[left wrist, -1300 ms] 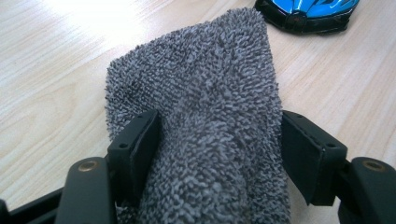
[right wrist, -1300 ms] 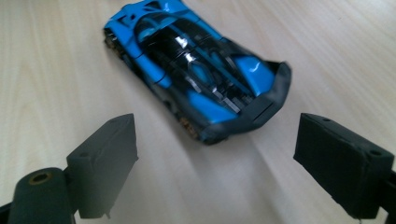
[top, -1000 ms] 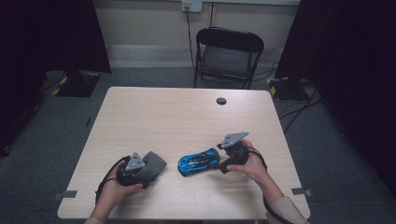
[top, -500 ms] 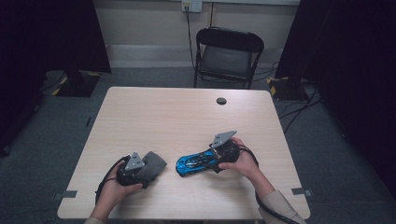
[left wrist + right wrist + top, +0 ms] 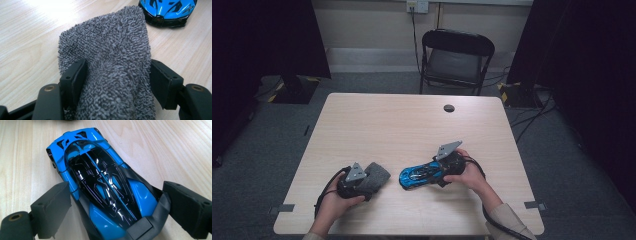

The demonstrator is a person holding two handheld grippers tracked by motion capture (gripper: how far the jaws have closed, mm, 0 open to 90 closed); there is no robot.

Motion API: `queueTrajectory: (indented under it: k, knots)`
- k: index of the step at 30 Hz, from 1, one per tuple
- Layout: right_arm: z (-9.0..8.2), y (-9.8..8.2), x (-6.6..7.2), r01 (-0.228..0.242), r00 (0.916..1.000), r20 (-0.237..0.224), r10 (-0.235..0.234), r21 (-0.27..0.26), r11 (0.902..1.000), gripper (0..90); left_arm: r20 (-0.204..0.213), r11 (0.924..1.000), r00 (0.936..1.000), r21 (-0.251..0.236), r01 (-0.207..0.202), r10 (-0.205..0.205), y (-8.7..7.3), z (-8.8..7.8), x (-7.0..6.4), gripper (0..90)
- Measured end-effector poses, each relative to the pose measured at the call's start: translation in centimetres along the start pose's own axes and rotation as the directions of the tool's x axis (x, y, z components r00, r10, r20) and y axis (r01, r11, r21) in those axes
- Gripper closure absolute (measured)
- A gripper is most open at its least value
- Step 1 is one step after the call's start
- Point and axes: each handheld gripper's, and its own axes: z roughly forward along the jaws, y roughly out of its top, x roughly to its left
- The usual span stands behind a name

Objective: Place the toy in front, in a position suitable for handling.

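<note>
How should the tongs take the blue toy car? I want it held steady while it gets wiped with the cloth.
Grip the blue toy car across its flanks at the tail end, coming in along its length from behind, as the right tongs are placed. The sides there are closest to parallel; the glossy roof slopes and would slip.

A black folding chair (image 5: pixel 456 60) stands beyond the pale wooden bench (image 5: pixel 412 125), on grey carpet (image 5: pixel 562 165), dark curtains (image 5: pixel 262 35) flanking a cream wall (image 5: pixel 372 25).
</note>
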Motion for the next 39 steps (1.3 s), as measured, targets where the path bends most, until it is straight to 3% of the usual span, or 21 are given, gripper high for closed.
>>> queueTrajectory:
  k: [7,11,21,24,27,31,32,34,36,39]
  knots:
    - [-0.2,-0.4,0.1,-0.014,0.9998,0.016,0.014,-0.019,0.9997,9.3,-0.035,0.9988,0.9982,-0.001,0.049,-0.049,0.1,-0.2,0.1,46.3]
    - [-0.3,-0.6,0.3,-0.023,0.9994,0.025,0.024,-0.026,0.9994,9.3,-0.059,0.9985,0.9969,0.017,0.052,-0.051,0.4,-0.1,-0.2,51.0]
    - [-2.6,-1.3,0.3,-0.035,0.9972,0.066,0.035,-0.001,0.9994,12.6,-0.056,0.9985,0.9971,0.011,0.053,-0.052,0.3,-0.1,-0.1,50.2]
    - [-3.2,-1.5,0.2,-0.053,0.9966,0.062,0.053,-0.016,0.9985,13.4,-0.057,0.9986,0.9971,0.01,0.052,-0.051,0.3,-0.1,-0.2,50.1]
    - [-4.5,-1.5,-0.1,-0.074,0.9947,0.07,0.076,-0.02,0.997,19.9,-0.061,0.9987,0.997,0.014,0.048,-0.047,0.4,-0.1,-0.2,50.1]
    - [-5.1,-1.5,-0.3,-0.119,0.9871,0.104,0.121,-0.026,0.9926,29.2,-0.063,0.9987,0.9969,0.015,0.049,-0.048,0.4,-0.1,-0.2,49.8]
    - [-5.1,-1.7,-0.3,-0.14,0.9826,0.118,0.143,-0.032,0.9896,37.4,-0.064,0.9988,0.9968,0.015,0.048,-0.047,0.4,-0.1,-0.3,49.8]
    - [-5.1,-1.7,-0.3,-0.16,0.9793,0.122,0.162,-0.029,0.9867,38.8,-0.066,0.9987,0.9967,0.015,0.049,-0.048,0.4,-0.1,-0.3,49.8]
    - [-5.1,-1.8,-0.1,-0.21,0.9703,0.11,0.216,-0.06,0.9758,44.2,-0.064,0.9988,0.9969,0.013,0.047,-0.046,0.4,-0.1,-0.3,49.8]
    - [-5.0,-1.7,0.1,-0.237,0.9625,0.117,0.245,-0.077,0.9684,48.1,-0.066,0.9989,0.9969,0.014,0.045,-0.044,0.4,-0.1,-0.3,49.8]
